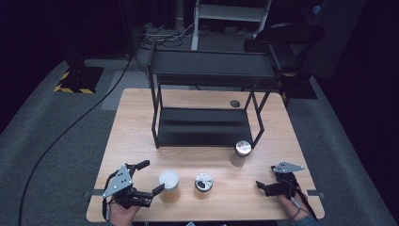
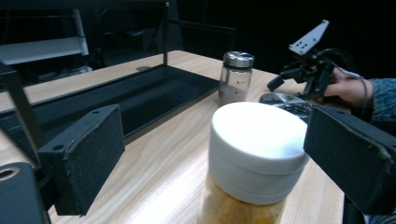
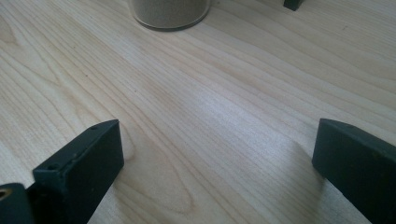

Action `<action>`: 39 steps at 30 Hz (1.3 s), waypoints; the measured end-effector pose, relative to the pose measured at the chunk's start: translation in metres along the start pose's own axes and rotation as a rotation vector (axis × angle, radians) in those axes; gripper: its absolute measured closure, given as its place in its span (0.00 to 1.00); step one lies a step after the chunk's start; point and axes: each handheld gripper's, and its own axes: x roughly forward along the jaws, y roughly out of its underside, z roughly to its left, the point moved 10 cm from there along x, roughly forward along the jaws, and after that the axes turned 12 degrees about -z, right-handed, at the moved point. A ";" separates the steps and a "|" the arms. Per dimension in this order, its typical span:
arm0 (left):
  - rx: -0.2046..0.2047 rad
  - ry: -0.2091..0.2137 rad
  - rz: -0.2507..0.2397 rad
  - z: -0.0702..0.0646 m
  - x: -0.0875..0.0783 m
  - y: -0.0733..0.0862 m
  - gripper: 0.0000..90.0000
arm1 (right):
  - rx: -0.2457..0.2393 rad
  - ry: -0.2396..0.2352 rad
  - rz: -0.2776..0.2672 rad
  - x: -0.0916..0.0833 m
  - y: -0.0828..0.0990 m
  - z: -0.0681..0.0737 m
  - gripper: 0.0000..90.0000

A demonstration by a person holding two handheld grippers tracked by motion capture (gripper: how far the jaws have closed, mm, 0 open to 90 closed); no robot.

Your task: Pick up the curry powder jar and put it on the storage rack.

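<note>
In the high view, the left hand-held gripper [image 1: 151,176] sits at the near left of the bench [image 1: 136,122], jaws spread, with the white-lidded jar [image 1: 169,185] just beside the tip of its near jaw. A low metal-lidded jar [image 1: 203,182] stands near on that jar's right, and a tall glass jar [image 1: 242,151] stands farther back, just in front of the black two-tier shelf [image 1: 207,125]. The right hand-held gripper [image 1: 266,176] rests at the near right, well apart from all three jars. In the left gripper view, the white-lidded jar [image 2: 254,154] stands between the open jaws of the left hand-held gripper [image 2: 219,154], closer to the right-side pad [image 2: 350,154]; neither pad presses on it, and yellow contents show below the lid. In the right gripper view, the right hand-held gripper [image 3: 215,154] is open over bare bench [image 3: 210,112] and holds nothing; the base of the tall glass jar [image 3: 169,11] shows at the top edge. Risk assessment: because the jar sits off-centre, closing is likely to bring one pad into contact first, which could push or tip the jar toward the low metal-lidded jar. A grip taken on the lid alone could slip or lift the lid off if it is loose.
</note>
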 end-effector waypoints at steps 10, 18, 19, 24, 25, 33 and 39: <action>-0.002 0.046 0.009 -0.006 0.012 0.000 0.06 | -0.002 -0.001 0.000 -0.002 0.001 0.001 0.02; 0.007 0.064 0.030 -0.010 0.021 0.001 0.06 | -0.001 -0.001 0.000 -0.002 0.002 0.002 0.02; 0.008 0.066 0.031 -0.010 0.023 0.002 0.06 | -0.001 -0.001 0.000 -0.003 0.002 0.002 0.02; 0.017 0.077 0.054 -0.013 0.028 0.006 0.08 | -0.003 -0.001 0.000 -0.003 0.002 0.002 0.02; 0.020 0.076 0.063 -0.014 0.029 0.007 0.09 | -0.003 -0.001 0.000 -0.003 0.002 0.002 0.02; 0.023 0.054 0.121 -0.014 0.033 0.012 0.16 | -0.003 -0.001 0.000 -0.003 0.002 0.002 0.02; 0.038 0.071 0.144 -0.015 0.033 0.013 0.34 | -0.003 -0.001 0.000 -0.003 0.002 0.002 0.02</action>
